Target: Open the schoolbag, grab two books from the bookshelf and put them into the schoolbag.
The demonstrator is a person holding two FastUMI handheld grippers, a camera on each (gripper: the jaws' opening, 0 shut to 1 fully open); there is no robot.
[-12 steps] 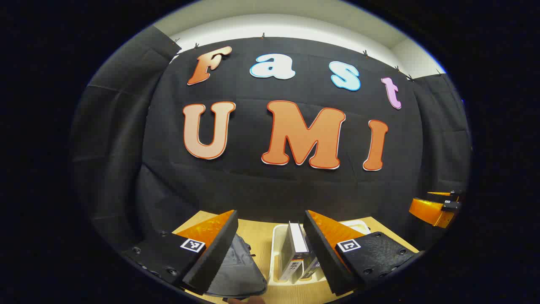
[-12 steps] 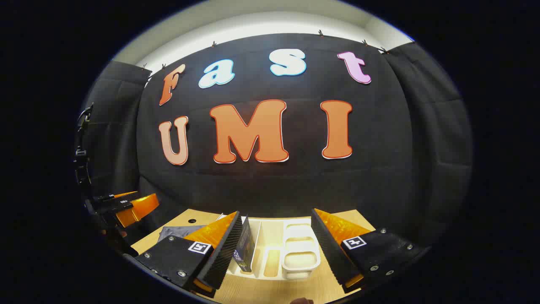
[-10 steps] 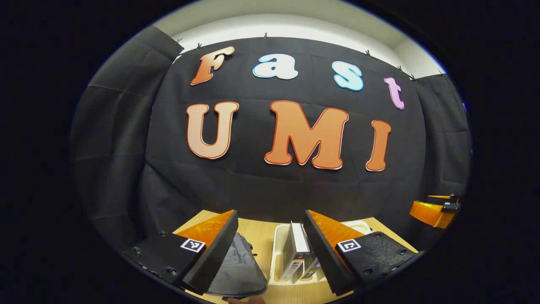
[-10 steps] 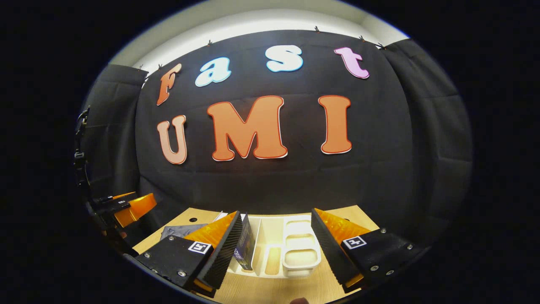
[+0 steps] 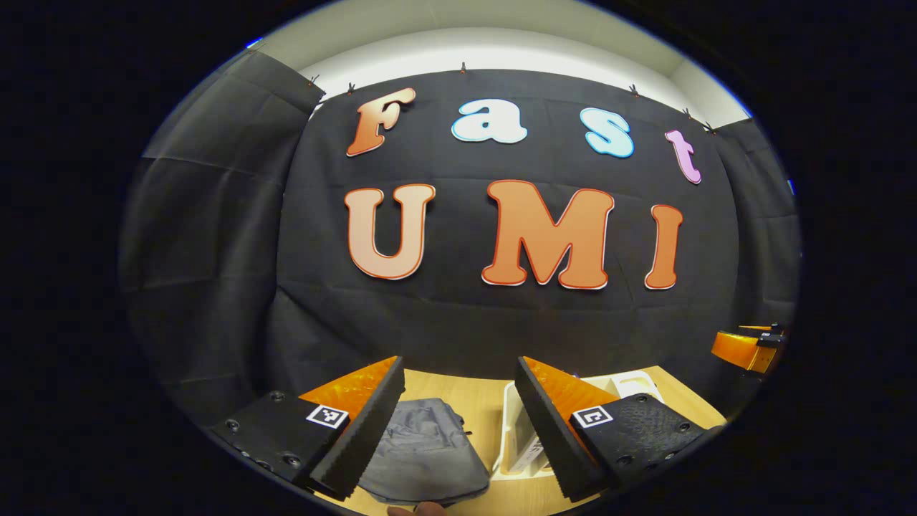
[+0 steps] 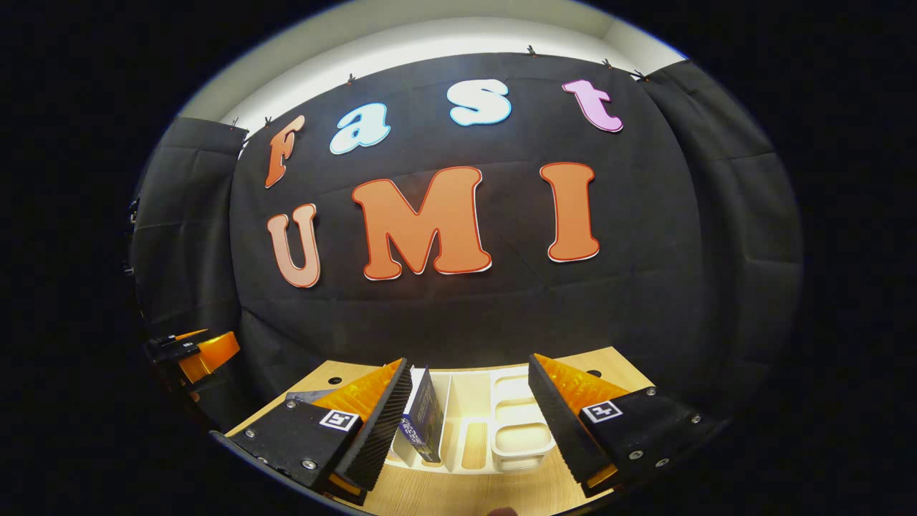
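Observation:
A grey schoolbag (image 5: 423,451) lies flat on the wooden table (image 5: 483,394), just beyond my left gripper (image 5: 458,367), which stands open with nothing between its fingers. Right of the bag is the white bookshelf rack (image 5: 510,437), half hidden behind that gripper's right finger, with a book's (image 5: 534,451) edge showing. In the right gripper view the rack (image 6: 458,383) holds a dark blue book (image 6: 426,419) standing upright. My right gripper (image 6: 469,364) hovers open above the rack. A corner of the schoolbag (image 6: 304,395) peeks out at the left.
The rack's right side has small low trays (image 6: 519,430). Black cloth walls close off the table's far edge and both sides. Each view catches the other gripper at its rim: right gripper (image 5: 749,349), left gripper (image 6: 200,352). Table holes (image 6: 593,373) lie near the back.
The left gripper has swung leftward, so the schoolbag now sits between its fingers and the rack has slid behind its right finger. The right gripper has barely shifted over the rack.

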